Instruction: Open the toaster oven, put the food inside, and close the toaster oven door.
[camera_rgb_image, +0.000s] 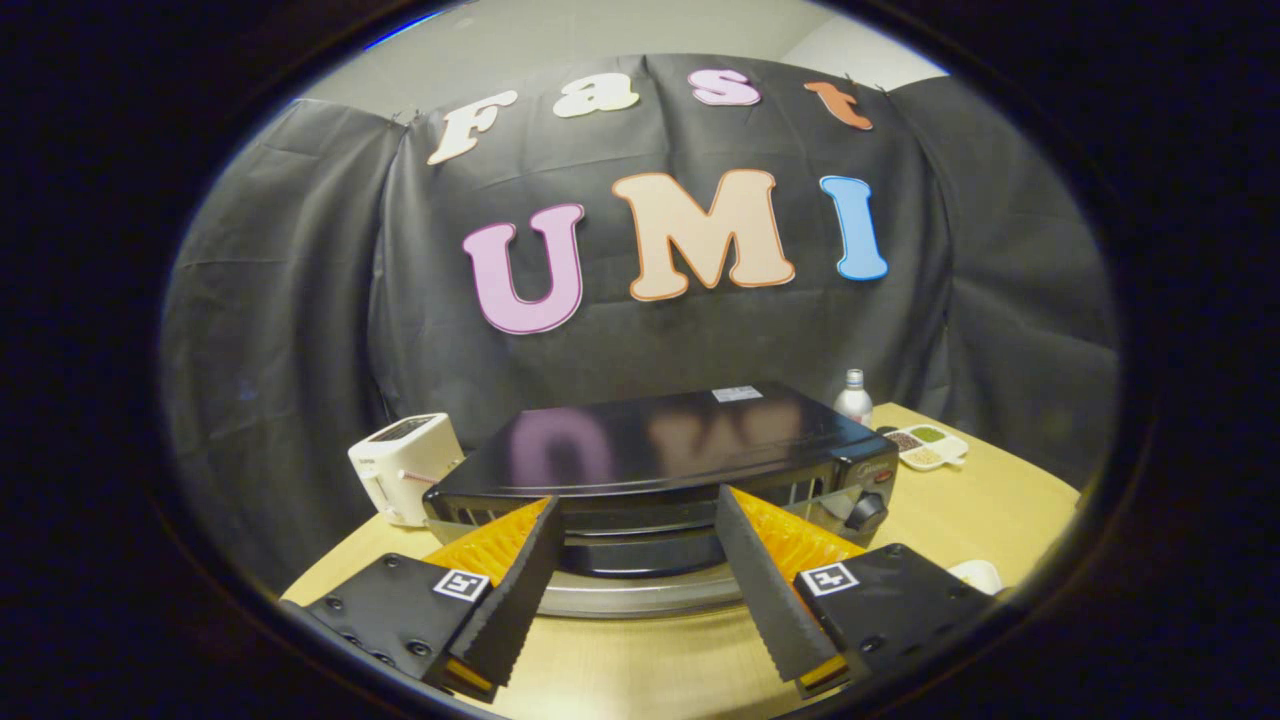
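Observation:
A black toaster oven (660, 435) stands on the wooden table (1000, 510), seen from above and in front. Its dark glass door (640, 550) and a silver strip (640, 597) along its lower edge show between my fingers. Whether the door is ajar I cannot tell. A control knob (865, 512) sits on the front's right end. My gripper (635, 500) is open, with its fingertips level with the top of the oven's front and nothing between them. The rim of a small white dish (978, 574) peeks out beside the right finger; its contents are hidden.
A white pop-up toaster (405, 467) stands left of the oven. Behind the oven's right corner are a clear bottle (853, 396) and a white compartment dish (926, 447) with grains. The table runs on to the right.

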